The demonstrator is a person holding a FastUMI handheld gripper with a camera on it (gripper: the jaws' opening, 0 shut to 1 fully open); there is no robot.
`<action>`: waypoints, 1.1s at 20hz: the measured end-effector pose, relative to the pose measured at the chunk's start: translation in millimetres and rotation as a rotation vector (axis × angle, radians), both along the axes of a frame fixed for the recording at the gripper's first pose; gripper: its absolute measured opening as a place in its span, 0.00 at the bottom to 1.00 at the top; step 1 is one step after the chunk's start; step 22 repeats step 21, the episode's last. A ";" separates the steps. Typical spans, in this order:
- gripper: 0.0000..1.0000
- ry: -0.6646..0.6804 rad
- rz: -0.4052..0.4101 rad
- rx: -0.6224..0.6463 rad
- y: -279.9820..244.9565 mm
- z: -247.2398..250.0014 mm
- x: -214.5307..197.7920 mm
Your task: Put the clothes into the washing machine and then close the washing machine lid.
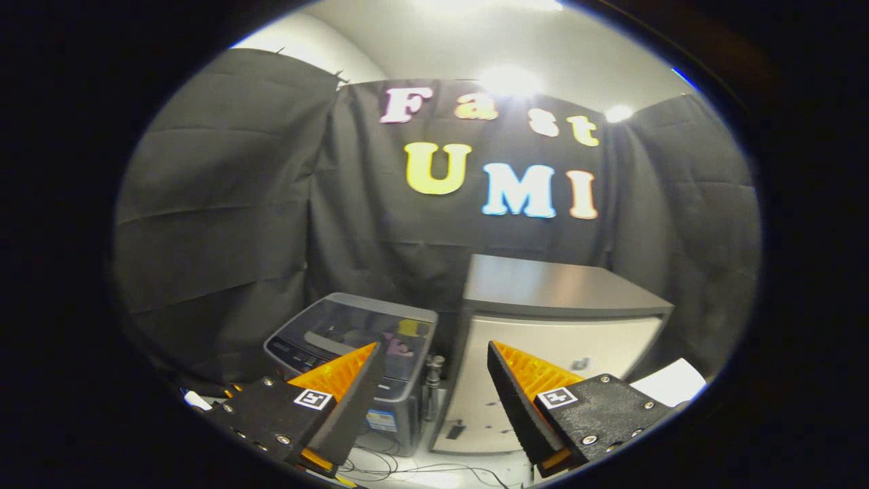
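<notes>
The washing machine (356, 353) is a small grey top-loader, boxy with rounded corners, and its dark, glossy, see-through lid (353, 329) lies flat and shut over the tub, reflecting the booth. A control strip runs along the lid's near edge, and a label sits low on the front panel. It stands on the floor (434, 472) against the draped black cloth wall (224, 224), which hangs in soft horizontal folds. Just beside it, on its right, stands a taller cabinet (543, 339) with a smooth grey top and a pale, flat front. A short metal fitting (433, 372) rises in the gap between the two. Thin dark cables (407, 468) trail over the pale floor before them. The gripper (434, 360) hangs with its wedge-shaped, ribbed fingers spread wide, holding nothing; the washer lies just beyond the left finger.
</notes>
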State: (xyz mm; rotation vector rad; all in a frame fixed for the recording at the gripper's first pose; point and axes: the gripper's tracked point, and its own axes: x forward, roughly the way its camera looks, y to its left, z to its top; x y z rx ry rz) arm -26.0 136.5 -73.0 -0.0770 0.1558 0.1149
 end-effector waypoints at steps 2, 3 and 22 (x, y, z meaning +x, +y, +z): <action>0.94 -0.010 -0.056 0.029 -36.7 8.0 -23.1; 0.94 -0.019 -0.079 0.036 -52.0 9.2 -33.8; 0.94 -0.039 -0.099 0.113 -165.8 1.0 -88.7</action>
